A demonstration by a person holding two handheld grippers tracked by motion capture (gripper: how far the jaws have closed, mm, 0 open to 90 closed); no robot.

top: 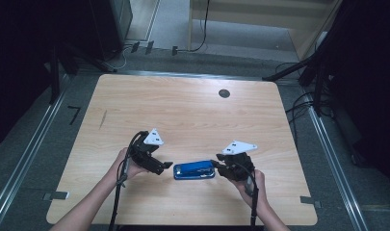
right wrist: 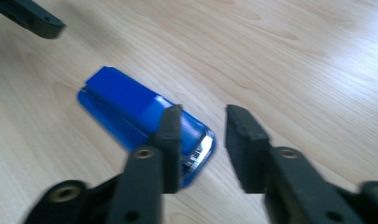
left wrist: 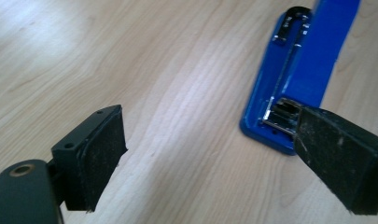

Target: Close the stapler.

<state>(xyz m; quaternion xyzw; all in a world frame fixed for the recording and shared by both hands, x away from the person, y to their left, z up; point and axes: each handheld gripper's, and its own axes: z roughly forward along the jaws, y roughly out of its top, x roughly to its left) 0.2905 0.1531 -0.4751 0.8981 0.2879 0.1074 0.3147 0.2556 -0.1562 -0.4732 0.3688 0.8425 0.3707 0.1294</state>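
Note:
A blue stapler (top: 194, 170) lies flat on the wooden table (top: 183, 106) near its front edge, between my two grippers. My left gripper (top: 166, 167) sits just left of the stapler, jaws spread wide and empty. In the left gripper view (left wrist: 207, 126) the stapler (left wrist: 312, 51) lies partly behind the right-hand jaw, its metal parts showing. My right gripper (top: 216, 166) sits at the stapler's right end, open. In the right gripper view (right wrist: 203, 114) a gap stands between the jaws with bare wood in it, and the stapler (right wrist: 126, 107) lies behind the left-hand jaw.
A round dark grommet (top: 224, 93) sits in the tabletop near the far edge, and a thin dark mark (top: 102, 119) lies at the left. One jaw of the left gripper (right wrist: 32, 21) shows at the top left of the right gripper view. Cables trail over the floor behind the table.

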